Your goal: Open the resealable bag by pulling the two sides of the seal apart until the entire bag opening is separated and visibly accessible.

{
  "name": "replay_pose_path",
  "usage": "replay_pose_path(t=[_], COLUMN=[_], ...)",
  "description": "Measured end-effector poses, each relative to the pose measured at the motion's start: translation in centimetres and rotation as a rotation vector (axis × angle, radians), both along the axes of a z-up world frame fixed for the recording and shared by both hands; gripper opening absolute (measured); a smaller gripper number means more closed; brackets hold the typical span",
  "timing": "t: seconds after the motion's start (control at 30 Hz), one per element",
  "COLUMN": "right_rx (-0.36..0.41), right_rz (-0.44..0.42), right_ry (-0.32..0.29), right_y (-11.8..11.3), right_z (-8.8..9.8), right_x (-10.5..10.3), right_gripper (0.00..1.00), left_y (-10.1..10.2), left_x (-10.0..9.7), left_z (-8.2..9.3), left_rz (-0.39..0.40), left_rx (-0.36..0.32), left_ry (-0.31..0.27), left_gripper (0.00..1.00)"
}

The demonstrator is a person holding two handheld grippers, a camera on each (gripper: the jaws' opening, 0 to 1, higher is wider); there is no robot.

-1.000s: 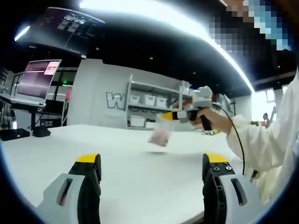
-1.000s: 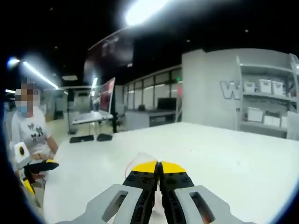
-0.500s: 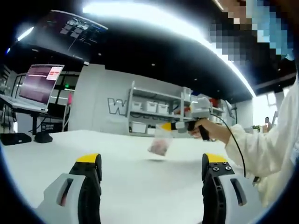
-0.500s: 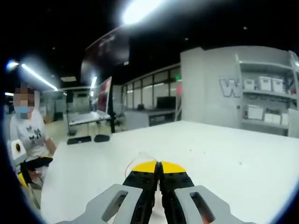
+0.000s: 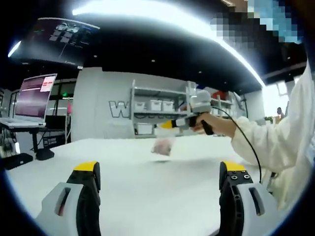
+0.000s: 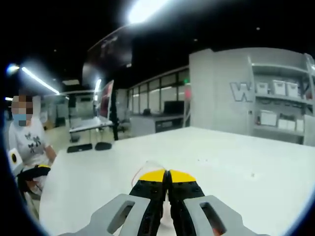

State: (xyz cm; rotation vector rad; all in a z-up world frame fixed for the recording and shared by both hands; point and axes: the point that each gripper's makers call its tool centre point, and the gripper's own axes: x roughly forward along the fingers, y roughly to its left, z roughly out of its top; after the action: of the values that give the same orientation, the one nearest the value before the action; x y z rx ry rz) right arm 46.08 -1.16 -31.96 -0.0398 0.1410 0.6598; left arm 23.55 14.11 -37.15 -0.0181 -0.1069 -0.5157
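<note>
Hanging in the air above the white worktop (image 5: pixel 147 177), the resealable bag (image 5: pixel 163 145) is clear plastic with something pinkish inside, blurred; its top edge is pinched in the right hand-held gripper (image 5: pixel 167 125), which a hand (image 5: pixel 212 124) in a white sleeve holds out from the right of the left gripper view. In the right gripper view that hand-held gripper (image 6: pixel 167 176) has its yellow-tipped jaws pressed together, with a sliver of clear bag film (image 6: pixel 147 166) showing just above them. Left hand-held gripper (image 5: pixel 160 169): jaws wide apart, nothing between them, well short of the bag. Behind: grey wall, shelf unit with white bins (image 5: pixel 156 105), a monitor (image 5: pixel 33 96) on a desk at left; a seated person (image 6: pixel 27 147) at the left of the right gripper view. Nothing stands between the left jaws and the bag. Versus 1 s ago: bag sits slightly lower and more blurred in the left gripper view, the right jaws' clamp unchanged, left jaws equally open.
</note>
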Motion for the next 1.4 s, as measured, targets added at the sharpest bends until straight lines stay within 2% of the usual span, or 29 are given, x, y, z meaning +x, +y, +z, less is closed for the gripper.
replay_pose_path(t=[0.27, 0.47, 0.73, 1.13, 1.4], right_rx=[-0.005, 0.01, -0.011, -0.034, -0.048], right_rz=[-0.013, -0.023, -0.042, -0.071, -0.157], right_ry=[0.012, 0.021, 0.031, 0.07, 0.101], right_y=[0.1, 0.1, -0.1, -0.2, -2.2], right_z=[0.0, 0.3, 0.1, -1.7, -2.3], right_x=[2.3, 3.6, 5.1, 7.4, 10.6], right_gripper=[0.0, 0.0, 0.0, 0.0, 0.0], left_y=[0.2, 0.4, 0.1, 0.6, 0.6], left_x=[0.4, 0.4, 0.8, 0.8, 0.7], left_z=[-0.6, 0.4, -0.2, -0.4, -0.6], left_rz=[0.0, 0.003, -0.008, 0.004, 0.007], left_rx=[0.028, 0.016, 0.027, 0.04, 0.052], left_ry=[0.059, 0.035, 0.057, 0.067, 0.074], left_gripper=[0.99, 0.99, 0.99, 0.99, 0.99])
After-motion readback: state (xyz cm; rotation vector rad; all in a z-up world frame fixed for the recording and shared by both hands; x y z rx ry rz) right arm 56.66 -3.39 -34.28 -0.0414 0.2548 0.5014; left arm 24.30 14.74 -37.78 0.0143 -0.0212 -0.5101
